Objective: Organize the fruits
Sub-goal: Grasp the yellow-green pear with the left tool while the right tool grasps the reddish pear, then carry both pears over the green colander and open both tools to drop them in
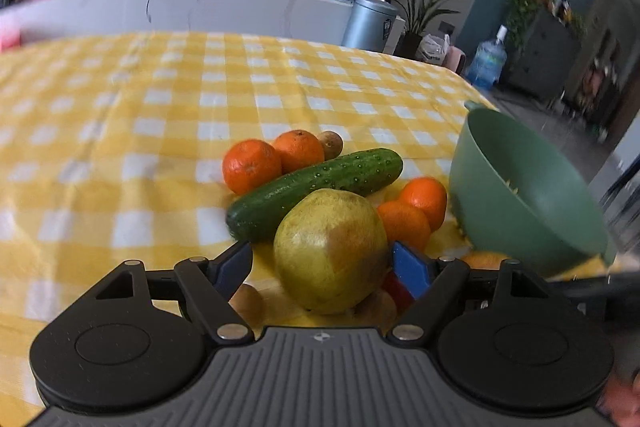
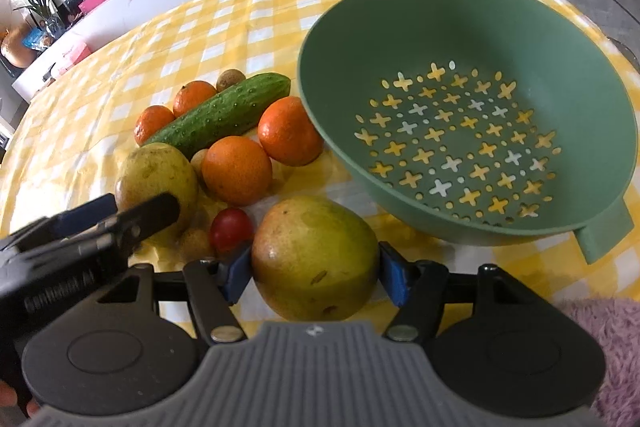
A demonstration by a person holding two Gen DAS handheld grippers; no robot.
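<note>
Between right fingers [image 2: 315, 261]: clamped yellow-green blushed pear [image 2: 315, 259] | left fingers [image 1: 322, 259] spread around second pear [image 1: 330, 251]

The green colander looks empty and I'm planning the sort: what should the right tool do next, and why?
Probably lift and carry over the rim. The right tool has its blue pads against both sides of a yellow-green pear-like fruit, and the green perforated plastic colander stands empty just right of it on the yellow checked tablecloth.

Small brown fruits [image 1: 248, 301] half hidden behind left gripper [image 1: 322, 261]
</note>
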